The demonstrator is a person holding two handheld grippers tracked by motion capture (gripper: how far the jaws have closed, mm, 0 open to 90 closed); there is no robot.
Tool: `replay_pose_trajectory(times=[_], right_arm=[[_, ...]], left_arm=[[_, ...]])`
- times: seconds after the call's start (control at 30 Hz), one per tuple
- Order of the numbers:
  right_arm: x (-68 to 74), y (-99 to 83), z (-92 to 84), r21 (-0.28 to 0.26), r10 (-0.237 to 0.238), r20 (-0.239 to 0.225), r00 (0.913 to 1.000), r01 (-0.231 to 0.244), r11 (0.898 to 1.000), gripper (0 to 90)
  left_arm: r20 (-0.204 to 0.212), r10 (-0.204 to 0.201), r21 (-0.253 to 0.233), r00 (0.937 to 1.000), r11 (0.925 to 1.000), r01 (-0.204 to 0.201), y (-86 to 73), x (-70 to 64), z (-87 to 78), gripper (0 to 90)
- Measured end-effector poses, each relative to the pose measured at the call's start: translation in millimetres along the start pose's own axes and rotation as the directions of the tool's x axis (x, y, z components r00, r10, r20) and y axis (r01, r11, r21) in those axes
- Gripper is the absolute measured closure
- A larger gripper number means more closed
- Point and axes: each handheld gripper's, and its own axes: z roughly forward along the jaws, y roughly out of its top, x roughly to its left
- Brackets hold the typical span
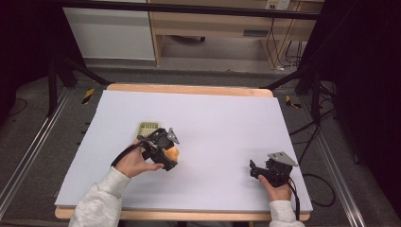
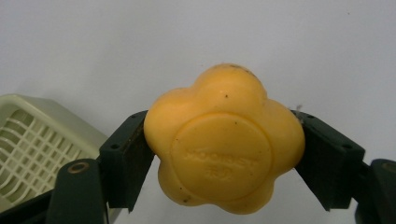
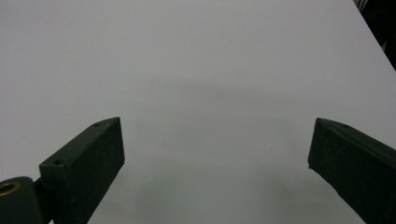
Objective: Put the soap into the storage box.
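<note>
My left gripper [image 2: 224,154] held the yellow flower-shaped toy [image 2: 224,140] across its lobed sides, above the white table [image 1: 213,123] beside the pale green basket [image 2: 32,144]. It looked light, hard and glossy, so probably slippery; the notches between lobes seemed safest. My right gripper [image 3: 217,158] stood wide, empty.

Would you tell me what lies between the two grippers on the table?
Nothing: in the high view, bare white table separates the left gripper from the right gripper.
</note>
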Motion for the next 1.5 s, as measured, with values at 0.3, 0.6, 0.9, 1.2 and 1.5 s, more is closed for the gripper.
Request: replay_pose_trajectory(times=[0.3, 0.6, 0.9, 1.2, 1.5], right_arm=[[-0.1, 0.1, 0.1, 0.001, 0.001, -0.001, 1.0, -0.001, 1.0, 4.2], [0.0, 0.1, 0.1, 0.001, 0.002, -0.001, 1.0, -0.002, 1.0, 4.2], [0.0, 0.0, 0.0, 0.0, 0.0, -0.001, 1.0, 0.0, 1.0, 4.2], [0.1, 0.1, 0.1, 0.001, 0.001, -0.001, 1.0, -0.001, 1.0, 4.2], [0.0, 0.1, 0.1, 0.001, 0.0, -0.002, 1.0, 0.0, 1.0, 4.2]], left_arm=[[-0.032, -0.067, -0.032, 0.9973, 0.9973, 0.066, -8.8, 17.1, -8.6, 25.0], [-0.057, -0.109, -0.033, 0.9925, 0.9937, 0.107, -15.0, 32.3, -16.6, 25.0], [-0.083, -0.183, -0.049, 0.9796, 0.9826, 0.179, -21.6, 48.9, -18.7, 25.0], [-0.117, -0.256, -0.051, 0.9595, 0.9664, 0.252, -28.2, 64.7, -12.9, 25.0], [-0.138, -0.292, -0.019, 0.9463, 0.956, 0.293, -30.9, 77.6, -3.5, 25.0]])
